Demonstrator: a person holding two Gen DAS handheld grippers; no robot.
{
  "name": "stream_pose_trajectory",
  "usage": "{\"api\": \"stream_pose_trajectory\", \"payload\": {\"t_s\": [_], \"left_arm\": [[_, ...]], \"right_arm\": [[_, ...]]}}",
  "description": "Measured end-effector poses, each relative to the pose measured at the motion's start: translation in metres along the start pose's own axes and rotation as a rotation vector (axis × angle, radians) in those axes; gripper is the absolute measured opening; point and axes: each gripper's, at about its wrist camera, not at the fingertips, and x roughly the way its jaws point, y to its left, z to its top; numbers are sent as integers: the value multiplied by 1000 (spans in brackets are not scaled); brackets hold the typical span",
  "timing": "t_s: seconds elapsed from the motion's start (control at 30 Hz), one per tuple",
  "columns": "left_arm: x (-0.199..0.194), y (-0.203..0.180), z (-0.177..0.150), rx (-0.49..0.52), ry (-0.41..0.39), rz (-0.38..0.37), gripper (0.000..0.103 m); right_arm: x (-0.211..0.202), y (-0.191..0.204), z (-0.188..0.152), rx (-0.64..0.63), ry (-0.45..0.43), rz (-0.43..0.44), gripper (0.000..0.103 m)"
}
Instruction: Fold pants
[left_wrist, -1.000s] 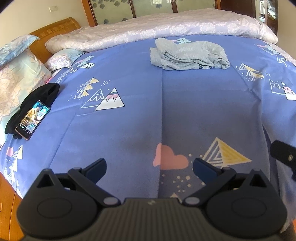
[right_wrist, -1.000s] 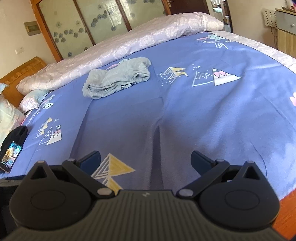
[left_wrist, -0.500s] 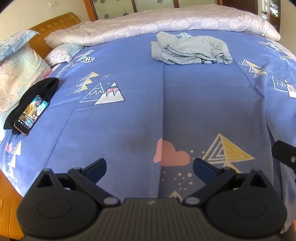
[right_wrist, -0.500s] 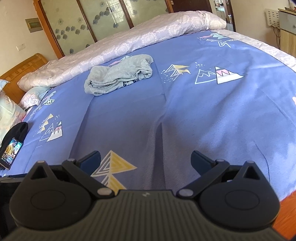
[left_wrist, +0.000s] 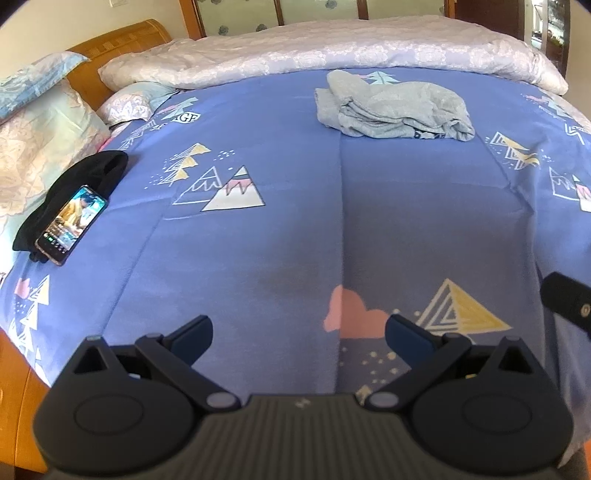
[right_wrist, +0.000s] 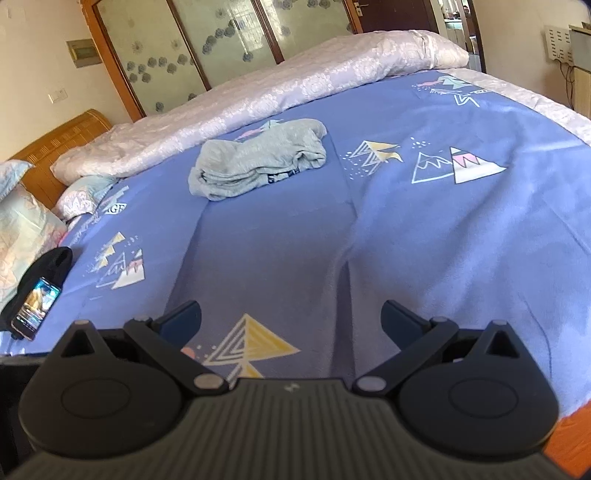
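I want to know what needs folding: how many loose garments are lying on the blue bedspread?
2: the grey pants, bunched at the far middle of the blue bedspread, and a black garment near the pillows, under the phone. More could lie outside both views.

I'm looking across a bed (left_wrist: 258, 240) under a blue sheet printed with mountains and clouds, a pale quilt (right_wrist: 295, 88) rolled along its far side and a carved wooden headboard (left_wrist: 122, 40) with floral pillows (left_wrist: 33, 140) to my left. Behind it I see wood-framed frosted glass panels (right_wrist: 229, 40) with flower motifs, cream walls and a dark door (right_wrist: 395, 14). Sunlight falls bright over the right of the sheet.
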Motion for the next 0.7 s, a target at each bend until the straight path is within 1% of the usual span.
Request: {"api": "stream_pose_trajectory", "payload": {"t_s": [0.1, 0.2, 0.53, 0.7], "left_arm": [[0, 4, -1, -2, 1, 11, 103], [1, 7, -1, -17, 3, 6, 103], [1, -1, -6, -18, 4, -34, 103], [-2, -14, -7, 13, -1, -53, 103]], "right_arm": [[1, 4, 0, 5, 3, 18, 103], [-1, 9, -1, -23, 0, 24, 103], [-2, 9, -8, -44, -1, -14, 103], [-5, 1, -9, -24, -4, -30, 103]]}}
